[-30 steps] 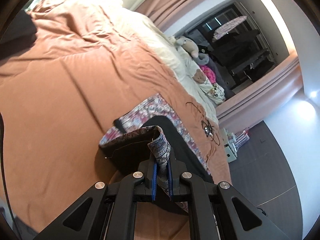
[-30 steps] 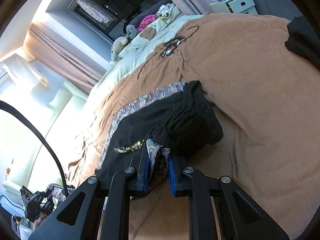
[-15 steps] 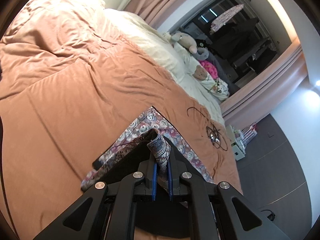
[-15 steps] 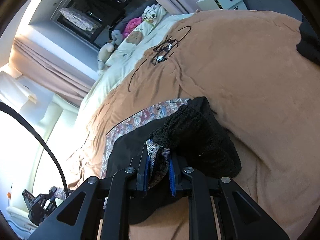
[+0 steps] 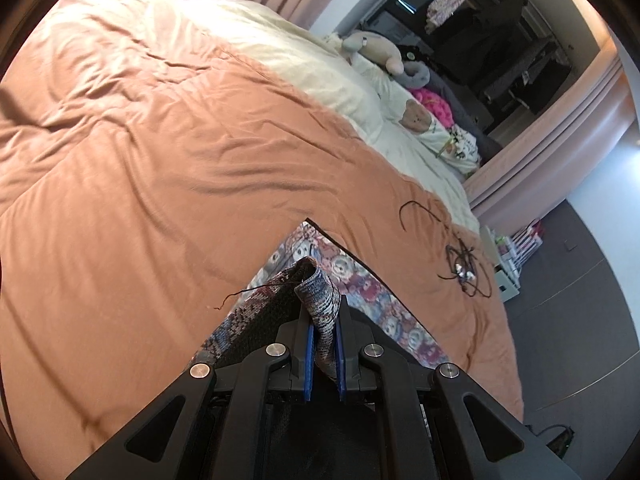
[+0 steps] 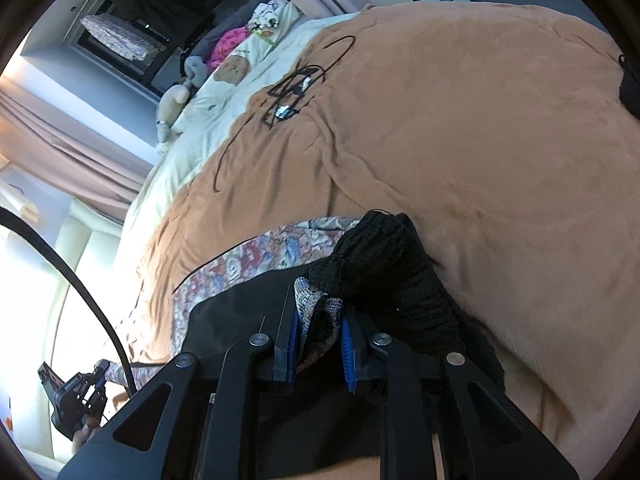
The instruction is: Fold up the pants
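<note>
Left wrist view: left gripper clamped on a fold of the pants, patterned grey-blue knit pinched between the blue pads. A loose thread trails off the fabric to the left. The pants lie on the orange blanket, low in the frame. The bear-print band comes to a corner pointing away from the gripper, up the bed; one edge of it runs off toward the lower right. Further right, a tangle of black cable rests on the blanket, apart from the pants. Beyond it, cream bedding and a plush toy near the far side.

Right wrist view: right gripper closed on a bunched edge of the same pants, several layers between its pads. Black side faces up near the gripper; the printed band runs along the far edge, long axis roughly left to right across the frame. A ribbed black knit portion is mounded just right of the jaws, touching the clamped fabric. Black cable lies well beyond, on the blanket. The left gripper is seen at the lower left edge; its jaws cannot be made out here.
</note>
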Tool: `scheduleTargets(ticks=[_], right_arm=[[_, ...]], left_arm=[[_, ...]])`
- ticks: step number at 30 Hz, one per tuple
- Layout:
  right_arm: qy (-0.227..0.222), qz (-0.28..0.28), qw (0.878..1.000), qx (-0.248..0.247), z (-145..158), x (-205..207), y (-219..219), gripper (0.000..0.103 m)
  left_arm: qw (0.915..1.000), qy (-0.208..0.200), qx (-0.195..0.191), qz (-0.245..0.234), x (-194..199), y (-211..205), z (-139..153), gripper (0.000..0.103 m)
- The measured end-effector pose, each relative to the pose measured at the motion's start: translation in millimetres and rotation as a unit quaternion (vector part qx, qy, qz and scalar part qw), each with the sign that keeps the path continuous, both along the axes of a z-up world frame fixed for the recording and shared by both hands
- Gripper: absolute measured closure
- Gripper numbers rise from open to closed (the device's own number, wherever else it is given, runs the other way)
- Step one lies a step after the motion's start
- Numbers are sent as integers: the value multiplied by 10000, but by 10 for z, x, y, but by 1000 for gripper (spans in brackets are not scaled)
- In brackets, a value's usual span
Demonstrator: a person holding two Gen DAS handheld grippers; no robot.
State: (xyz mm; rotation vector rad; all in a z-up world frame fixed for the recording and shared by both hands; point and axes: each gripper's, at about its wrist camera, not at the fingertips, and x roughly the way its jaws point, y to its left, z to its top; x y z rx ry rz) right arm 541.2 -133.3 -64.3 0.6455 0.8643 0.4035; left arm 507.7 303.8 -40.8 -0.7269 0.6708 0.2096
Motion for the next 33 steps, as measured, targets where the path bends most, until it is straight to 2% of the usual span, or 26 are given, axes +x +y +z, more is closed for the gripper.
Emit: scheduleTargets(ticks=[4,6,7,9,10,12,14,16,19,22,29,33], right_arm=[[-126,76,9998,-119,-15,111,96,79],[-164,198,9995,-168,-23,170,139,64],[-216,284,9992,-169,-19,187,149,52],[-415,420,9979,-264,23,175,164,43],[-471,428,9975,-315,24,199,164,37],[-578,392,9966,-427,50,174,132,31],[-587,403,9962,-493,31,179,79,31],[-623,364,9938,-847,71,171,72,31],[-603,354,9870,-1444,139,165,97,31],[-601,483,9803,-1819,180,152,174,31],[-491,684,9708,-2247,94,238,342,31],[-440,750,9680,-2353,30,316,373,31]], left_arm=[[9994,253,251,-32,379,53,-183,94],[9984,479,264,-105,525,87,-298,93],[9974,629,321,-139,598,100,-355,91],[9948,853,533,-172,689,107,-423,76],[9942,862,616,-184,699,113,-427,71],[9936,824,748,-177,679,120,-415,53],[9918,845,951,-138,648,138,-396,51],[9866,1059,1218,-217,649,141,-429,51],[9814,1282,1346,-490,691,136,-513,51],[9759,1452,1474,-690,740,108,-594,51],[9569,1788,1966,-1174,1048,-37,-817,51],[9519,1923,2040,-1236,1195,-33,-966,51]])
